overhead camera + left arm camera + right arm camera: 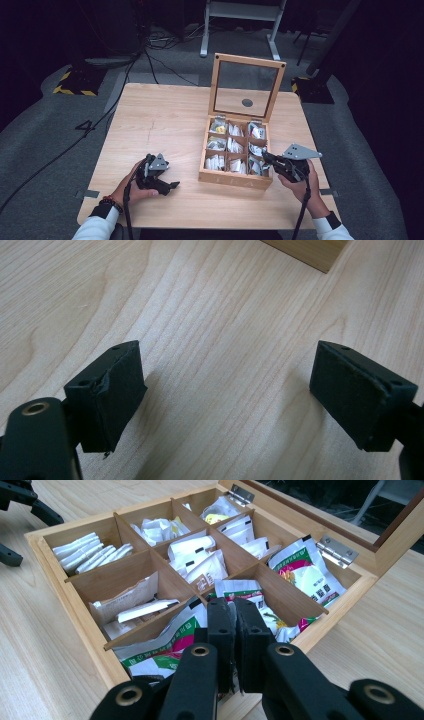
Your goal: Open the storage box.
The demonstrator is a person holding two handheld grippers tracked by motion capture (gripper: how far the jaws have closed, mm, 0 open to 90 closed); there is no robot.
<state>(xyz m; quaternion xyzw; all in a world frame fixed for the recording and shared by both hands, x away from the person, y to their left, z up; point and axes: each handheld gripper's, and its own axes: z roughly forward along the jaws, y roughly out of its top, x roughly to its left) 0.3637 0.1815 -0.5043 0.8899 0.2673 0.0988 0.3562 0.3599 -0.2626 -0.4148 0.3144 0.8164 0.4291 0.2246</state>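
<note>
A wooden box with nine compartments of sachets stands on the right half of the table, its glass-paned lid upright at the back. My right gripper hovers over the box's near right corner. In the right gripper view its jaws are pressed together above a green-and-white sachet; I cannot tell whether a sachet edge is pinched between them. My left gripper lies low over bare table left of the box. Its jaws stand wide apart with nothing between them.
White sachets fill the compartments farthest from my right gripper. A bare stretch of light wooden table extends left of and behind the box. A corner of the box lies ahead of the left gripper. Cables and a metal stand are on the floor behind the table.
</note>
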